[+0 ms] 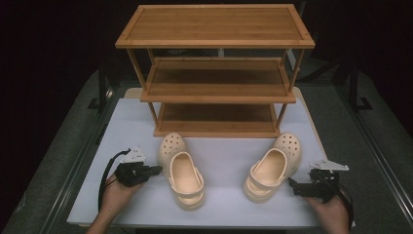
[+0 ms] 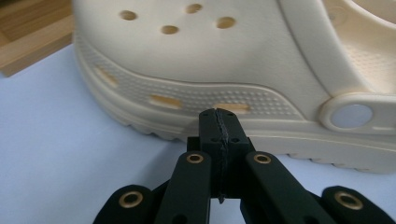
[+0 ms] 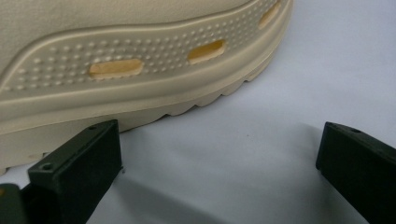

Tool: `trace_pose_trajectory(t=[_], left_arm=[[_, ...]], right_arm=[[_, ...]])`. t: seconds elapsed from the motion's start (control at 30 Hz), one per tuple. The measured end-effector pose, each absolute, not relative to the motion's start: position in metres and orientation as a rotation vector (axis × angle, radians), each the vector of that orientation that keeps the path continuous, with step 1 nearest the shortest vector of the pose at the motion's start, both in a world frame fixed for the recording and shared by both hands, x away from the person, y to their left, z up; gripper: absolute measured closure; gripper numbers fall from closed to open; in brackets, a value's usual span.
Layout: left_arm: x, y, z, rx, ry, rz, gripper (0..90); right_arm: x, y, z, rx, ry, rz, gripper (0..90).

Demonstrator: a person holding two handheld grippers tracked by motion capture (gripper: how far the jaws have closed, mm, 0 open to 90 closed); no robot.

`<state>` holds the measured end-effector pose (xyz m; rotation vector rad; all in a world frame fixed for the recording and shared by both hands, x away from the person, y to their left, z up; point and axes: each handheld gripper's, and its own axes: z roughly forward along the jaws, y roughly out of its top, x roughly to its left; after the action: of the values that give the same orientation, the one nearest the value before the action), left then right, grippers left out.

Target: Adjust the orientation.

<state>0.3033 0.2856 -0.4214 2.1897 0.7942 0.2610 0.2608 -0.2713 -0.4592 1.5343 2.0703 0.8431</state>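
Two cream clogs lie on the white table (image 1: 221,148), toes toward a wooden rack. The left clog (image 1: 182,170) has my left gripper (image 1: 157,169) just to its left, shut with nothing in it. In the left gripper view the joined tips (image 2: 218,122) almost touch the side of that clog (image 2: 210,56), below its vent slots. The right clog (image 1: 272,165) has my right gripper (image 1: 292,183) close beside its heel. In the right gripper view that gripper (image 3: 219,149) is open wide over bare table, its left jaw near the clog's sole (image 3: 116,60).
A three-tier wooden shoe rack (image 1: 216,92) stands at the back of the table, its shelves bare; its bottom edge (image 2: 28,42) shows in the left gripper view. Bare table lies between the clogs and along the front edge. Dark floor surrounds the table.
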Motion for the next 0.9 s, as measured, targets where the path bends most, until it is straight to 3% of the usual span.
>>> trace_pose_trajectory(t=[0.2, 0.9], left_arm=[[0.321, 0.287, -0.420, 2.215, 0.828, 0.312, 90.0], [0.364, 0.249, -0.422, 2.239, 0.742, 0.263, 90.0]], right_arm=[[0.261, -0.271, -0.459, 1.535, 2.070, 0.843, 0.0], [0.261, -0.271, -0.459, 1.533, 2.070, 0.844, 0.0]])
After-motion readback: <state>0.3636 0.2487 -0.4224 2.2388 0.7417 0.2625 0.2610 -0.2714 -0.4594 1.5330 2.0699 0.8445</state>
